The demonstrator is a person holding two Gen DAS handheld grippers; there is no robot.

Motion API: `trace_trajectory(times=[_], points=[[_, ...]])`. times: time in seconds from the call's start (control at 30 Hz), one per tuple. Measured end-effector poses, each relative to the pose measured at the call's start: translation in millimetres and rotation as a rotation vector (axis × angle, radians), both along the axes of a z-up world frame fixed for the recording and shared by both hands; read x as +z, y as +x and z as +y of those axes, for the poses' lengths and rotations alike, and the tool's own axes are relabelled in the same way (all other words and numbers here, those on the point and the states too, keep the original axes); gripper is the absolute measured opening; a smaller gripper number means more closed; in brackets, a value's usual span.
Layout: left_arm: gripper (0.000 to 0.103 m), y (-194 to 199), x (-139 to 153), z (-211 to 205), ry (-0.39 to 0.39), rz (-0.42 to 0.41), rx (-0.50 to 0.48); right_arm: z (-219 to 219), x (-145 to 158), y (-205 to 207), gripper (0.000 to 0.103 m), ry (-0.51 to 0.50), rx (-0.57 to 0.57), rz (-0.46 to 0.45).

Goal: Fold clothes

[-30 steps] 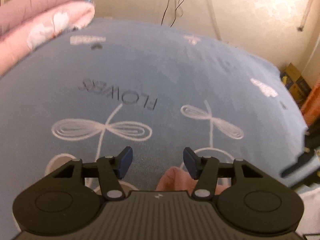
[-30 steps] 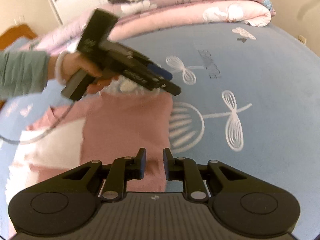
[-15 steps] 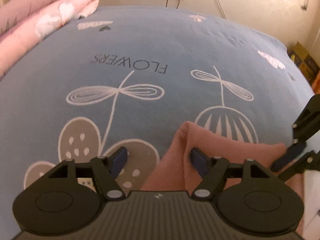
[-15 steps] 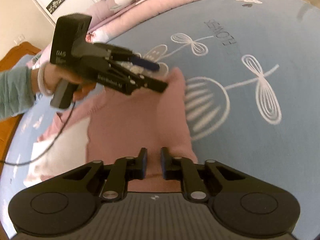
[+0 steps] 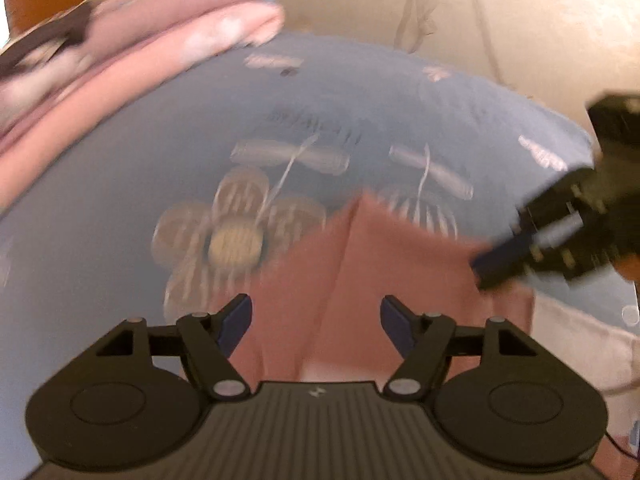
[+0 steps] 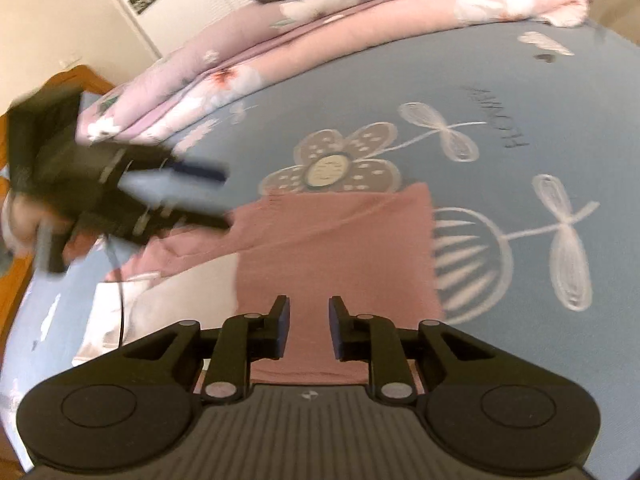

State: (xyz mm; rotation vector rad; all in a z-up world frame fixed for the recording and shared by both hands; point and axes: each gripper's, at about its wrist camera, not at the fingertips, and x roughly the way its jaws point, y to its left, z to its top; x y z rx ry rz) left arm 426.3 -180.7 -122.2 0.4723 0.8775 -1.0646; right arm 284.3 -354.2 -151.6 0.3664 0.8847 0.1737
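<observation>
Pink-and-white knit garment (image 6: pixel 332 240) lies folded flat on the blue flower-printed bed sheet (image 6: pixel 520 92); left gripper (image 5: pixel 316 320) fingers apart and closing on nothing; right gripper (image 6: pixel 308 328) fingers opening, empty, apparently just releasing the fold.

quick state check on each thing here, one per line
pink garment: partly folded, lying flat on the bed, held by neither tool
left tool: open, jaws closing, nothing pinched
right tool: jaws opening, nothing gripped
pink quilt: folded, at the bed's far edge
blue sheet: spread flat
</observation>
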Motion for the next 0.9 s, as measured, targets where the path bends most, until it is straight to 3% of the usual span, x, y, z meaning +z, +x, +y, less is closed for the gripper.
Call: trace_trajectory(times=[0.13,0.17,0.3,0.5,0.63,0.67,0.77,0.9], points=[[0.071,-27.6,-22.8,45.3,0.072,0.025,0.191,17.7,-0.2,13.3,0.027,0.002,0.038,-0.009],[0.071,-32.5,-25.0,56.8,0.068,0.032,0.251,22.8,0.4,16.6,0.031,0.005,0.05,-0.011],[0.071,-49.7,-32.6,97.0,0.018,0.037,0.478,41.9,1.5,23.1,0.033,0.025,0.08,-0.009],[0.076,-67.8,-54.4,133.5,0.139,-0.107,0.618,61.4,-1.0,21.8,0.034,0.034,0.096,0.022],[0.074,-67.9,-45.0,152.3,0.124,-0.091,0.681,63.2,2.0,18.4,0.034,0.013,0.087,0.032],[0.071,-69.5,-38.6,153.0,0.111,-0.089,0.687,63.0,2.8,17.7,0.034,0.008,0.083,0.034],[0.071,-73.6,-15.7,148.4,-0.045,-0.021,0.674,57.8,5.6,16.5,0.034,0.028,0.066,0.033],[0.074,-75.4,-10.6,129.2,-0.341,0.201,0.63,43.7,-0.6,22.8,0.038,0.13,0.018,0.044]])
